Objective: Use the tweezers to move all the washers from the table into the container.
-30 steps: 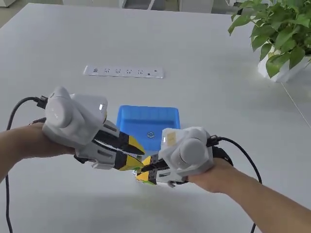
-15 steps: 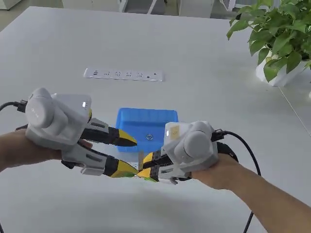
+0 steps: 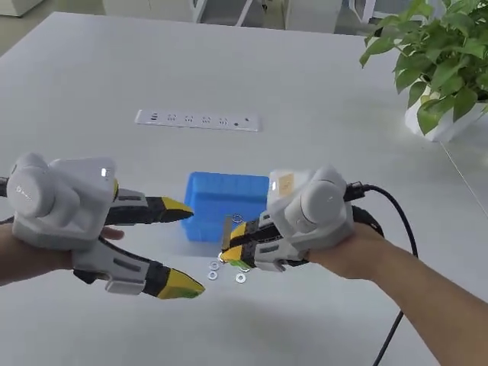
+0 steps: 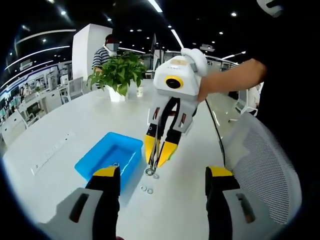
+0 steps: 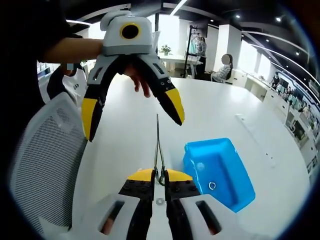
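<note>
My right gripper is shut on thin metal tweezers, and in the right gripper view those tweezers run forward from its closed jaws. Several small washers lie on the white table just below its tips. In the left gripper view the tweezers point down at a washer. The blue container stands just behind, with one washer inside. My left gripper is open to the left, with nothing between its jaws.
A white power strip lies further back on the table. A potted plant stands at the far right. A grey mesh chair is beside the table. A black cable trails from the right gripper.
My left gripper has opened wide and drawn back to the left, away from the right gripper. The right gripper keeps the tweezers, and the washers on the table now show.
</note>
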Tool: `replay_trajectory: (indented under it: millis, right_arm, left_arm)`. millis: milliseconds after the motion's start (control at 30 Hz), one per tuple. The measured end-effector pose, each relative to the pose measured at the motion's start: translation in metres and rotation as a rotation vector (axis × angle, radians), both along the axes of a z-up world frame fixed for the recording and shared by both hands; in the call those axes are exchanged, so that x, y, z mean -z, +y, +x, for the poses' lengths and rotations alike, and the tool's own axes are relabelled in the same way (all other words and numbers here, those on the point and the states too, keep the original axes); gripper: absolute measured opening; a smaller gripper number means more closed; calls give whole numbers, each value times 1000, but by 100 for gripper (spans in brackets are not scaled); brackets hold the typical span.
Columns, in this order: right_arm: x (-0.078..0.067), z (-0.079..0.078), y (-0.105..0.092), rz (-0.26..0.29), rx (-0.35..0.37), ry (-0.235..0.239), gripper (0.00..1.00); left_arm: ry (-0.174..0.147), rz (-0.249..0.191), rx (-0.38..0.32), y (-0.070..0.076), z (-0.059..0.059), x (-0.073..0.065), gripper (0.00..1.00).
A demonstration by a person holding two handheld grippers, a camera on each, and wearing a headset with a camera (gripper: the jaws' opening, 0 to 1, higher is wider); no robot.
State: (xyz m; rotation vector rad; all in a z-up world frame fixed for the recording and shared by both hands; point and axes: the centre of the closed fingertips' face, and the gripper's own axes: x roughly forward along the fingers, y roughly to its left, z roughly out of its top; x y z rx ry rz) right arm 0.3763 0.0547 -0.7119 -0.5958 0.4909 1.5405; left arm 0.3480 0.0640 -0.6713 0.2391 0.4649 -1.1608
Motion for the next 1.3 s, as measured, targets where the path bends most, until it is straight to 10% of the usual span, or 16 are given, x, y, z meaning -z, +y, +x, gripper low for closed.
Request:
replay_trajectory:
  millis: [433, 1300]
  right_arm:
    - [-9, 30, -1, -3, 3, -22, 8]
    - [17, 81, 10, -10, 20, -27, 8]
  left_arm:
    - [9, -13, -98, 11, 5, 1, 99]
    - [16, -22, -152, 26, 10, 0, 99]
